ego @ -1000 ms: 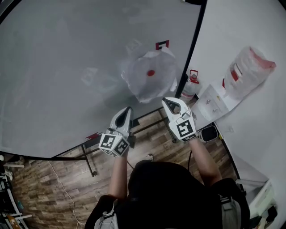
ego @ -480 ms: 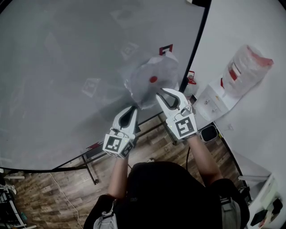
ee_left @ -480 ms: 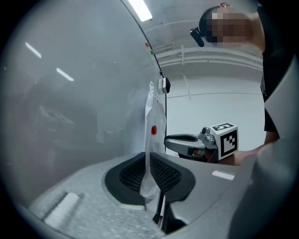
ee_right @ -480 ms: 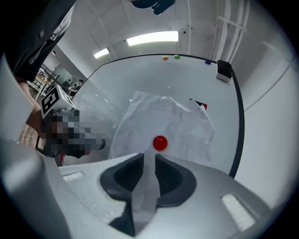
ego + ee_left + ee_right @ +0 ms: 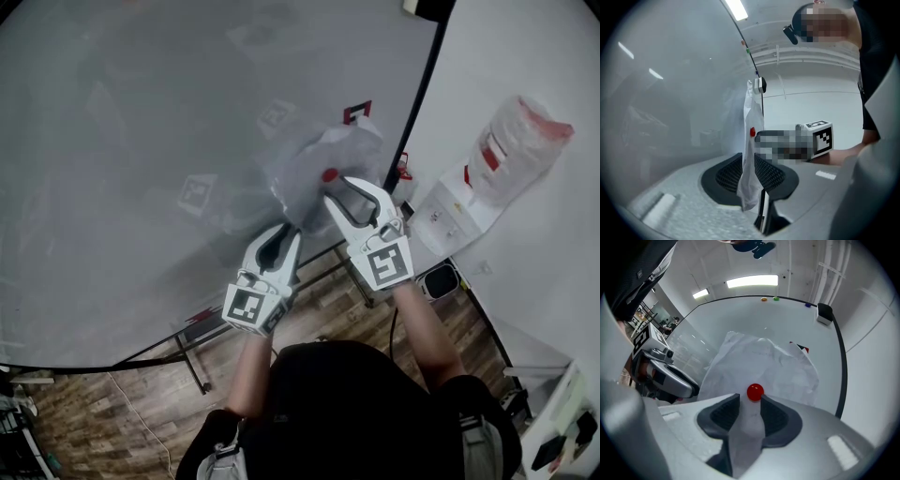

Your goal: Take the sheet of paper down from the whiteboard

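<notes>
A second ago we had both grippers below the sheet of paper (image 5: 305, 161), the right one's jaws together. Now both have come up to it. The right gripper (image 5: 354, 192) is opening its jaws, which stand wide, with a fold of the sheet between them and the red magnet (image 5: 330, 174) just at their tips, the pads not pressing on either. The left gripper (image 5: 287, 231) has narrow jaws pinched on the sheet's lower edge, and the paper droops out below the pads. We count one sheet, crumpled and pinned by one magnet; two grippers; one small red-and-black mark (image 5: 357, 112) just above the sheet; and three small coloured dots (image 5: 776, 298) along the board's top edge in the right gripper view. The sheet hangs on the whiteboard (image 5: 141, 141) close to its right edge, toward the lower right corner. The board is a wide, glossy grey surface in a thin black frame (image 5: 422, 103) on dark legs. To its right we see a white wall (image 5: 525, 56) with a white box (image 5: 450, 211) and a plastic-wrapped bundle (image 5: 520, 145) against it. Wood-patterned flooring (image 5: 94, 394) lies below, and strip lights (image 5: 752, 281) are on overhead.
</notes>
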Tool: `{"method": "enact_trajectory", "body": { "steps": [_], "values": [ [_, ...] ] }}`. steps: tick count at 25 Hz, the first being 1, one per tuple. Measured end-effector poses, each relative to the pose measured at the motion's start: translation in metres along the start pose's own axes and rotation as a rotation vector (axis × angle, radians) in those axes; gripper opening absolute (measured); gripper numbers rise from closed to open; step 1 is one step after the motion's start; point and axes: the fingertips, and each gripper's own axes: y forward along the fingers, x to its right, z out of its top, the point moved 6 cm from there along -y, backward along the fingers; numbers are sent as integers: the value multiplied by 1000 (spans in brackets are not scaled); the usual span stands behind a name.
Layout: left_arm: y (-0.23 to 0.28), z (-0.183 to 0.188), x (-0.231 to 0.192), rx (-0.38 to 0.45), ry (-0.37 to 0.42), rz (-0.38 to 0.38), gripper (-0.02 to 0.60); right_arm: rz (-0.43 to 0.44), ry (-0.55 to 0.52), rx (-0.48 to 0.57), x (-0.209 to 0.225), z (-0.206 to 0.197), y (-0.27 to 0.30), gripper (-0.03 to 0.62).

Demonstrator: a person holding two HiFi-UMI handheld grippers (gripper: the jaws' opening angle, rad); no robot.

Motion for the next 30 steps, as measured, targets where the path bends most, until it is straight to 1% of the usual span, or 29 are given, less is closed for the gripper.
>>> {"method": "enact_trajectory", "body": {
  "steps": [4,8,14,23,26,27,30],
  "values": [
    [1,-3,-5,3,16,14,69,-48,11,24,5,3,3,144],
    [4,-4,-3,0,12,5,69,-50,-3,35,5,5,6,144],
    [11,3,-1,16,14,-5,69,-66,-7,50,6,8,10,144],
    [16,5,-3,5,13,-9,67,-62,-9,61,6,10,13,133],
    [18,5,-5,4,10,-19,46,-59,-7,59,6,10,13,133],
    [18,3,-7,8,9,-22,28,-59,-7,59,7,10,13,133],
    [18,1,-9,6,-5,-27,12,-61,-2,65,7,10,14,132]
  ]
}}
